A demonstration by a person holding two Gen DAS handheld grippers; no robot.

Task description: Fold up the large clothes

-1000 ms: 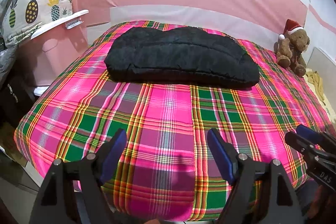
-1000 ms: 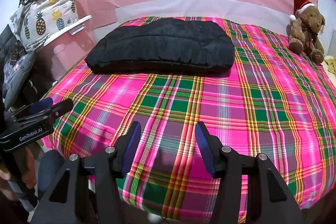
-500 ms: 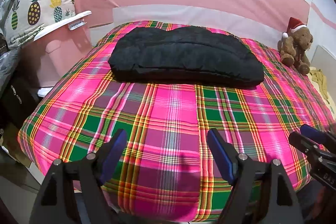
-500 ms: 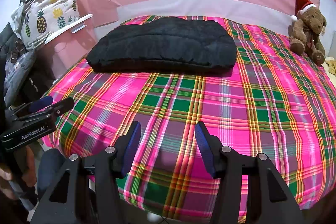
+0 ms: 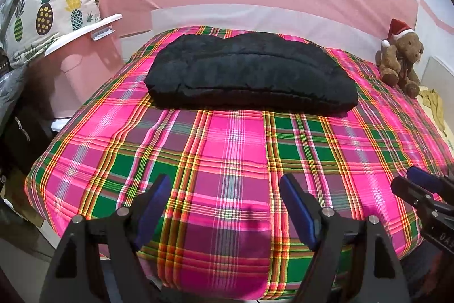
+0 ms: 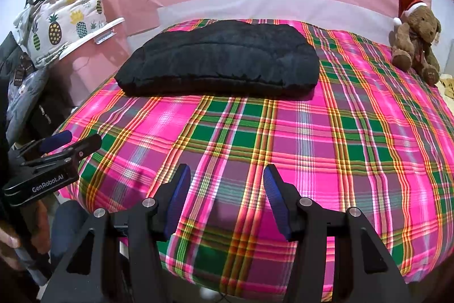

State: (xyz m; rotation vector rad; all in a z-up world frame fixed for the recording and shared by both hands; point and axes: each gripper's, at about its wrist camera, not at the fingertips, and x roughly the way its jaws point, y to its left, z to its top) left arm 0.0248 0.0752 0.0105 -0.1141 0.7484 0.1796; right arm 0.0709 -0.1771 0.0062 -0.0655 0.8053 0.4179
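Both tools hang over the near edge of the bed, side by side and tipped down toward it, and neither has anything in it. The left tool (image 5: 224, 206) stands wide with only the plaid sheet (image 5: 232, 149) showing between its blue pads, and the right tool (image 6: 225, 198) is likewise parted and empty, a little narrower by the look of it. Each shows at the edge of the other's view, so the person is holding them level and close, which looks to me like a pause to size up the job rather than a reach. A hand (image 6: 11, 243) grips the left handle low at the bed's near left corner. Past a broad stretch of bare sheet, toward the far edge and nearer the left side, lies the black garment (image 5: 249, 75), a padded thing already bundled into a long flat loaf, well apart from both tools. It sits squarely across the bed, I would guess so that its long edge faces the person for the next fold. A teddy (image 6: 415, 39) in a Santa hat sits at the far right corner, out of the way.
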